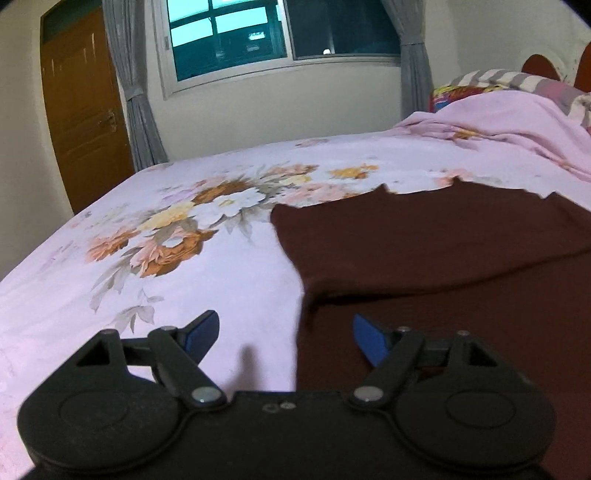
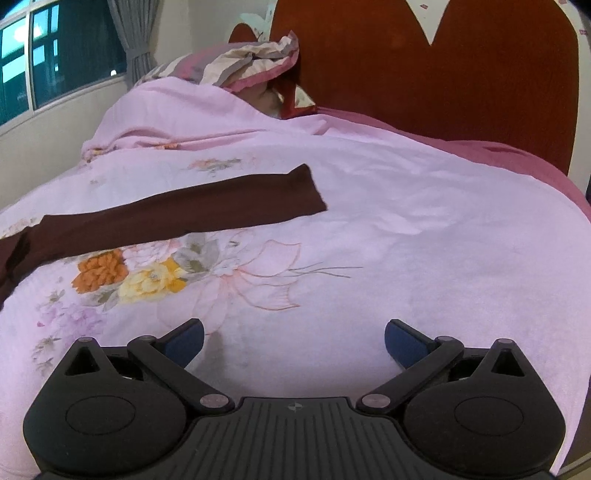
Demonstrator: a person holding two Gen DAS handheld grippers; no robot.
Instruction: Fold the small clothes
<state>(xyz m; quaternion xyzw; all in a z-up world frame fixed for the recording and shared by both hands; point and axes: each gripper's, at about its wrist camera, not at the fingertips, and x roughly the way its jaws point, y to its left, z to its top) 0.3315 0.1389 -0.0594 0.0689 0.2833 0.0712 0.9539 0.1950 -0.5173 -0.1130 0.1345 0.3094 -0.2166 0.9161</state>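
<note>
A dark maroon garment (image 1: 424,251) lies spread on the pink floral bedsheet (image 1: 207,280), one flap folded over its body. My left gripper (image 1: 286,334) hovers open over the garment's left edge, its blue pads apart with nothing between them. In the right wrist view a long maroon sleeve (image 2: 177,210) stretches across the sheet toward the upper right. My right gripper (image 2: 293,341) is open above the bare bedsheet (image 2: 406,258), well short of the sleeve and holding nothing.
A heaped pink blanket (image 1: 509,122) and striped pillows (image 2: 251,62) lie at the head of the bed against a red-brown headboard (image 2: 443,66). A window (image 1: 280,33) with grey curtains and a brown door (image 1: 85,110) stand beyond the bed's far edge.
</note>
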